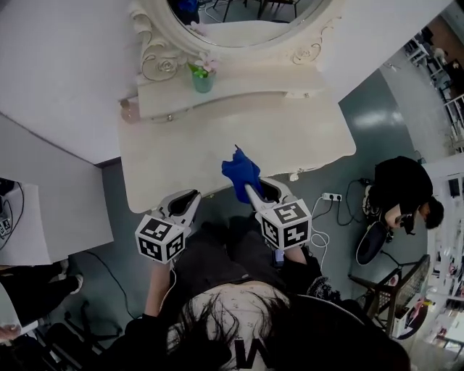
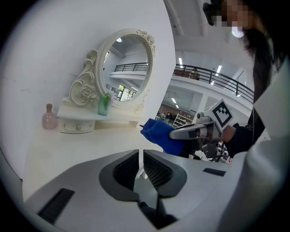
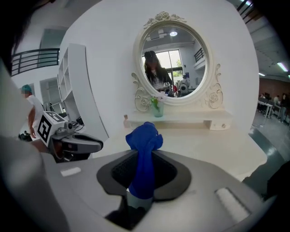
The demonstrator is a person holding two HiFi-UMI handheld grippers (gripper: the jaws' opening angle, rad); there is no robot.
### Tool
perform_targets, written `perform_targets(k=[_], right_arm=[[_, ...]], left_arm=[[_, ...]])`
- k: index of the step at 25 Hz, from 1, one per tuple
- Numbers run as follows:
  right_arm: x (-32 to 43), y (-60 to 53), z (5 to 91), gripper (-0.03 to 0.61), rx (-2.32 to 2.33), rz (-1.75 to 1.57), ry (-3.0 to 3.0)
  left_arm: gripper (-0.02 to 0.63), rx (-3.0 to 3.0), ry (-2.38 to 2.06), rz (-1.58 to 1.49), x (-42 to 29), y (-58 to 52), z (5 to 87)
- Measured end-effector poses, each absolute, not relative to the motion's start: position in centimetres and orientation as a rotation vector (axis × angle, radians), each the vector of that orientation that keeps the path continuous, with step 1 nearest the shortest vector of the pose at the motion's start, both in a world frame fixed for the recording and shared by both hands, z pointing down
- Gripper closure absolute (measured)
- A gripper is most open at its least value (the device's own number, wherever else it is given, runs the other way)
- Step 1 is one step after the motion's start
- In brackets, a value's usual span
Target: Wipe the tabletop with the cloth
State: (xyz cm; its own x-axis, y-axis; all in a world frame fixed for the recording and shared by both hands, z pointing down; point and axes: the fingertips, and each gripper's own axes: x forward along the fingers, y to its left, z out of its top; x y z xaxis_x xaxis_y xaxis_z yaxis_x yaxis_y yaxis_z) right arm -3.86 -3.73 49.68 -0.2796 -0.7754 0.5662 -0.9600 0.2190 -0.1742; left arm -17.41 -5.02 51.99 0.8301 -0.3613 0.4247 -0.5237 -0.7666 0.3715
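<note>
Right gripper (image 1: 255, 192) clenched on cloth (image 1: 241, 174); cloth bunched, long axis in line with jaws, sticking out ahead toward mirror (image 1: 239, 22)
Cloth over front edge of tabletop (image 1: 304, 138), about mid-width; seems raised off surface, contact unclear
Left gripper (image 1: 187, 205) jaws nearly together, nothing between; at front edge, left of cloth, farther from work
Bare top lies ahead and to both sides of cloth
Limits: front edge just under gripper; shelf, vase (image 1: 202, 80), bottle (image 1: 129, 110) at back left
</note>
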Motion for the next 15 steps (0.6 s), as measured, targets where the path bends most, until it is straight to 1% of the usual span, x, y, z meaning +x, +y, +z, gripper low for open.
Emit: perform_targets(k=[8,15], right_arm=[[-3.0,-1.5,49.9,0.489,1.622,0.767,-2.131],[-1.4,0.3,49.5,0.489,1.584,0.751,-2.175]], left_arm=[[0.604,2.594,-0.533,0.435,-14.1,-2.5,50.5],[0.604,2.591,-0.588,0.426,-12.4,-0.2,49.8]])
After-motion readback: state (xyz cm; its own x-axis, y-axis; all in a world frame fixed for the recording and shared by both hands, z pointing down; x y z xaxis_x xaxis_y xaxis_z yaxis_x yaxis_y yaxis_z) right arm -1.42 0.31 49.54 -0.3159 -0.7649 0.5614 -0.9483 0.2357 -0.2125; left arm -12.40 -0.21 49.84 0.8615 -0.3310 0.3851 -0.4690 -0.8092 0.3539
